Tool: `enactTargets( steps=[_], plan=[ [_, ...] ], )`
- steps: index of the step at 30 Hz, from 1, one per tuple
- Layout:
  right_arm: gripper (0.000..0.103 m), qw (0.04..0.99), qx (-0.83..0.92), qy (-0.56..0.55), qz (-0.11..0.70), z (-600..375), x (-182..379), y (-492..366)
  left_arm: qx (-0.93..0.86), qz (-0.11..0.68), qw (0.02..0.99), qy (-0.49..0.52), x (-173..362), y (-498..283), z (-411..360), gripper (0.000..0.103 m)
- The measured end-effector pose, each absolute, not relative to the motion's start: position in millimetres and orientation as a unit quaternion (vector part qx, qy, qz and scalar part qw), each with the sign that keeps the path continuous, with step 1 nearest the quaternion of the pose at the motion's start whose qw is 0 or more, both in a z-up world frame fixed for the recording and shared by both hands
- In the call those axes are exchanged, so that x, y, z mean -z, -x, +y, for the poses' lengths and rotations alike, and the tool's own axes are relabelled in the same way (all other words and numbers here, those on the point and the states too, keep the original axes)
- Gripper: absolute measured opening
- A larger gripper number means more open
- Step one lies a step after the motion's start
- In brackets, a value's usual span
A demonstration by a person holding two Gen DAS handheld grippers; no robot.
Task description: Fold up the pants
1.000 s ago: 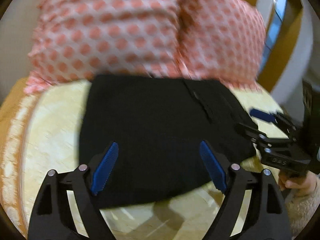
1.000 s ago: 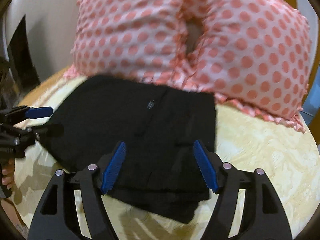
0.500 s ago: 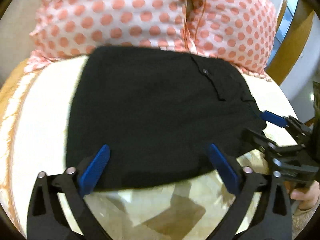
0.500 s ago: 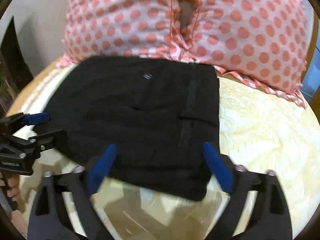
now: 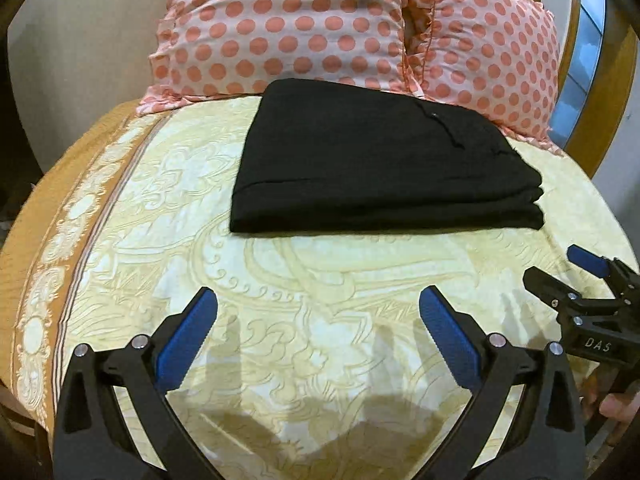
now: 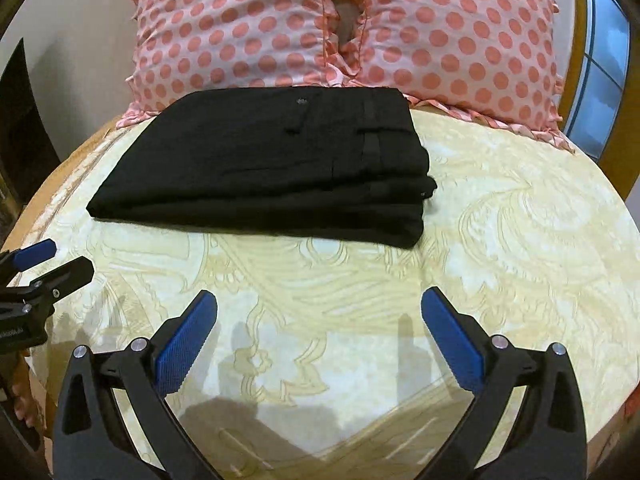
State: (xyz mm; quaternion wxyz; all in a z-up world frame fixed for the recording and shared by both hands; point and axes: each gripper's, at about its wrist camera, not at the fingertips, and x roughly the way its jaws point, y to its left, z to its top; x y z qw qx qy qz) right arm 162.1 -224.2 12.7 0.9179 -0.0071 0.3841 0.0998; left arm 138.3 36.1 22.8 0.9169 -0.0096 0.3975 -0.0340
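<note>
Pants folded, flat on bedspread, upper centre of frame, against pillows. Left gripper and right gripper released, just spread wide, nothing between, lower frame.

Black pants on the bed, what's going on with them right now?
A person holds a tool in each hand. The black pants lie folded into a flat stack on the yellow bedspread, against two dotted pillows. The left tool and right tool are open, empty and short of the stack. The folding looks finished.
</note>
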Motion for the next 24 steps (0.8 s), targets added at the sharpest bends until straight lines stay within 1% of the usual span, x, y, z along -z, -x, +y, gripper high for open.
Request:
enactTargets(
  steps=[11, 16, 24],
  plan=[
    [0.102, 0.916, -0.101, 0.017, 0.388, -211.7, -4.1, -155.5, 0.017, 0.412, 0.911, 0.013, -5.1, -142.3, 41.9, 0.101],
    [0.102, 0.911, -0.097, 0.019, 0.400, -211.1, 0.3, -159.0, 0.006, 0.406, 0.914, -0.016, 0.3, -139.8, 34.9, 0.101],
    [0.102, 0.909, -0.096, 0.023, 0.404, -211.1, 1.5, -158.7, 0.009, 0.403, 0.915, -0.014, 0.5, -139.5, 36.0, 0.101]
  ],
)
